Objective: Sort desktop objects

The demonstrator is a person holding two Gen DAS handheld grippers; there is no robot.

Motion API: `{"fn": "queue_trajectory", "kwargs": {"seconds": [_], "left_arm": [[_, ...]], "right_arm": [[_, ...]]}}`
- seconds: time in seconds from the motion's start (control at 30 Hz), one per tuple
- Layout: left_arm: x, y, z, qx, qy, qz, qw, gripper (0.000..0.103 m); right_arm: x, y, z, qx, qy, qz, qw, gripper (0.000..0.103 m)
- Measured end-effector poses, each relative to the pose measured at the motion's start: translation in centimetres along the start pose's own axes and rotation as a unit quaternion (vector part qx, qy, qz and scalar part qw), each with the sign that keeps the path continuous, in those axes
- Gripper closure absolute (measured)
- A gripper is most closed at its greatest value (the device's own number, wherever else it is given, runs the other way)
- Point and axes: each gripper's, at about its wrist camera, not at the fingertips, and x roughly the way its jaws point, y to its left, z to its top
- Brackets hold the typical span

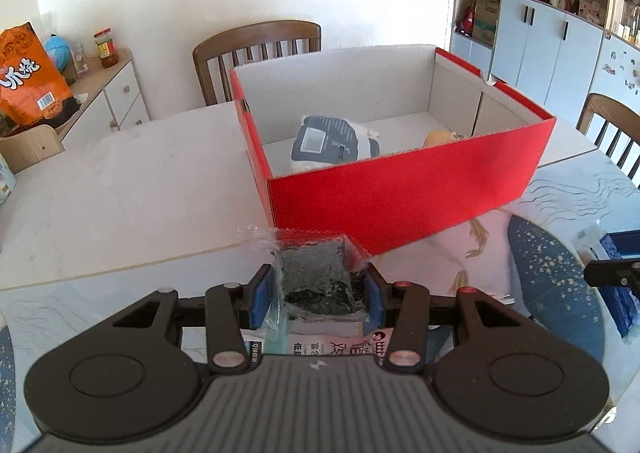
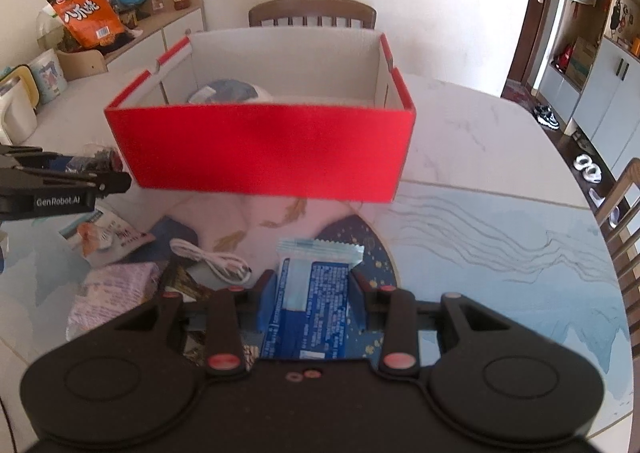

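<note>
You hold two packets: your left hand-held gripper (image 1: pixel 320 289) clamps a clear packet (image 1: pixel 316 273) of dark stuff, your right hand-held gripper (image 2: pixel 314 289) a blue packet (image 2: pixel 312 293). One red box (image 1: pixel 400 197) sits ahead. Only the right view shows the white cable (image 2: pixel 212 261) lower left on the desk (image 2: pixel 480 237).

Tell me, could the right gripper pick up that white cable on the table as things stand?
Probably not: the right gripper is shut on a blue packet. The white cable lies uncovered just beside it, so it must drop the packet first.
</note>
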Motion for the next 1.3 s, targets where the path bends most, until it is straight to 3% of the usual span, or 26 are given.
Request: {"fn": "queue_trajectory", "kwargs": {"seconds": [0.73,1.3], "left_arm": [[-5.6,-0.9,4.2,0.015,-0.027,-0.008,0.9995,0.058],[-6.6,-1.8,7.8,0.021,-0.048,-0.015,0.9985,0.058]], "right_arm": [[-3.8,0.8,5.8,-0.015,-0.054,0.019,0.998,0.066],[-4.5,0.6,10.1,-0.039,-0.086,0.017,0.995,0.066]]}}
